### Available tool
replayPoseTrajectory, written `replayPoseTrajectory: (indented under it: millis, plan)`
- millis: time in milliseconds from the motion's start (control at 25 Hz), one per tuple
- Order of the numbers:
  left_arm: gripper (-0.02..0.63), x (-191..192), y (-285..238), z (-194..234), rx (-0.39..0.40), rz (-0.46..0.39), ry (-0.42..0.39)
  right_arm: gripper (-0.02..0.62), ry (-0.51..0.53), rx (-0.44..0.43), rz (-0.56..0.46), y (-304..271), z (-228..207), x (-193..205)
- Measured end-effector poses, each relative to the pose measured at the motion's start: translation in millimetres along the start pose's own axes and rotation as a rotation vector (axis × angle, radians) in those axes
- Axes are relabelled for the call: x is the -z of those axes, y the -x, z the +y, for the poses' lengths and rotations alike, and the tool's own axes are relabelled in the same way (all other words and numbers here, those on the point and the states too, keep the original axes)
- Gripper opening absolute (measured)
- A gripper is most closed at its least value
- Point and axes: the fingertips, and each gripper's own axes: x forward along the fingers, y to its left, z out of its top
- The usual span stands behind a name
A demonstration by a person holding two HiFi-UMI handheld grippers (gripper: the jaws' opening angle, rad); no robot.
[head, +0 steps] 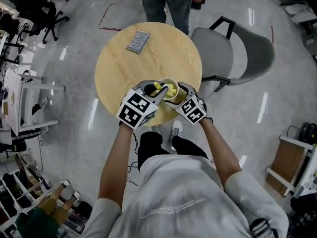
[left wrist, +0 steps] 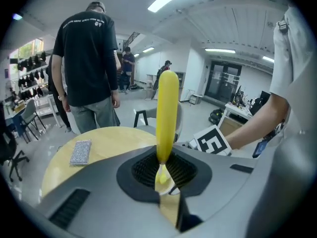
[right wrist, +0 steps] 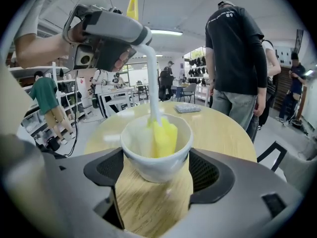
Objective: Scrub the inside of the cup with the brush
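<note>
Between the left gripper's [left wrist: 166, 171] jaws stands the brush [left wrist: 167, 108], its yellow handle upright and clamped near its lower end. Likewise the right gripper [right wrist: 156, 168] has its jaws closed on the white cup [right wrist: 148, 165], one pad on each side of its wall. The cup is at the near edge of the table [head: 119, 68], and the brush's yellow head is down inside it, against the inner wall.

One table shows, round and topped in pale wood. One grey scouring pad [head: 138, 40] lies near its far edge, well apart from the cup. One grey chair [head: 237, 51] stands just beside the table on the right.

All this sits on a glossy grey floor [head: 74, 128]. One person [head: 166, 4] in a dark shirt and jeans stands at the table's far side, and several more are farther back. Desks, shelves and strip ceiling lights fill the room behind.

Counted: two grippers, one brush, one cup, one pad.
</note>
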Motion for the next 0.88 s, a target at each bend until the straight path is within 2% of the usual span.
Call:
replayPoseTrajectory:
  millis: [160, 320, 680, 880]
  plan:
    - [0.049, -14, -7, 11, -0.076, -0.068, -0.016, 0.422, -0.004, 0.007, 0.016, 1, -1, 1]
    - [0.051, -20, -6, 17, -0.116, -0.079, -0.035, 0.422, -0.005, 0.003, 0.020, 2, -1, 5]
    - [0.051, -5, 25, 22, -0.141, -0.054, 0.008, 0.421, 0.006, 0.010, 0.020, 1, -4, 6]
    - [0.049, 5, 32, 6, -0.082, 0.009, -0.014, 0.422, 0.002, 0.012, 0.016, 1, -3, 6]
